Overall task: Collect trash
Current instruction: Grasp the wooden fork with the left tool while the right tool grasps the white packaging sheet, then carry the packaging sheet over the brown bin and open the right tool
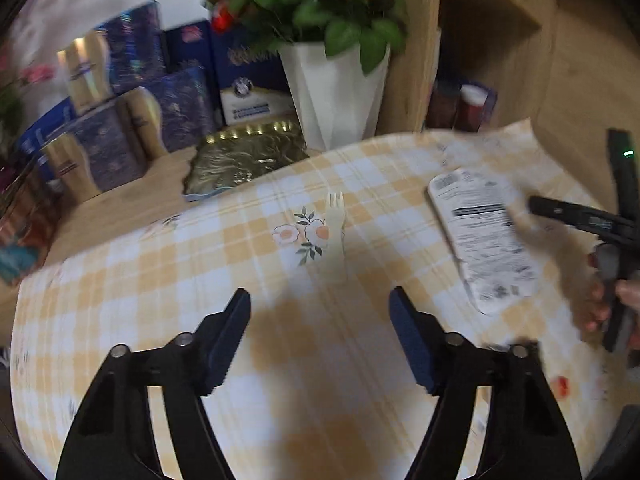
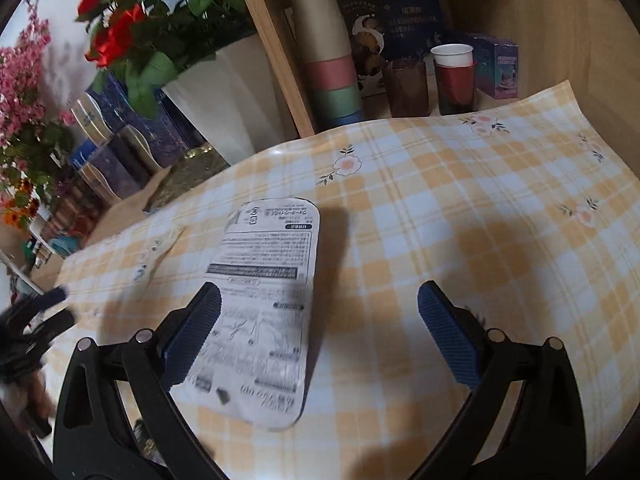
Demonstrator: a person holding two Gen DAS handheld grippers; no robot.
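Note:
A white printed package (image 2: 264, 312) lies flat on the checked tablecloth (image 2: 460, 208). My right gripper (image 2: 320, 312) is open above it, with the left pad (image 2: 192, 332) over its left edge. In the left wrist view the package (image 1: 480, 236) lies at the right, by the right gripper's black body (image 1: 592, 220). A small pale plastic fork (image 1: 335, 232) lies on the tablecloth (image 1: 160, 280), ahead of my open, empty left gripper (image 1: 320, 312).
A white vase of red flowers (image 1: 336, 92) and blue boxes (image 1: 132, 120) stand behind the cloth, with a gold foil pack (image 1: 244, 160). A wooden shelf holds stacked cups (image 2: 328, 52) and a red cup (image 2: 456, 84). Pink flowers (image 2: 24, 92) are at the left.

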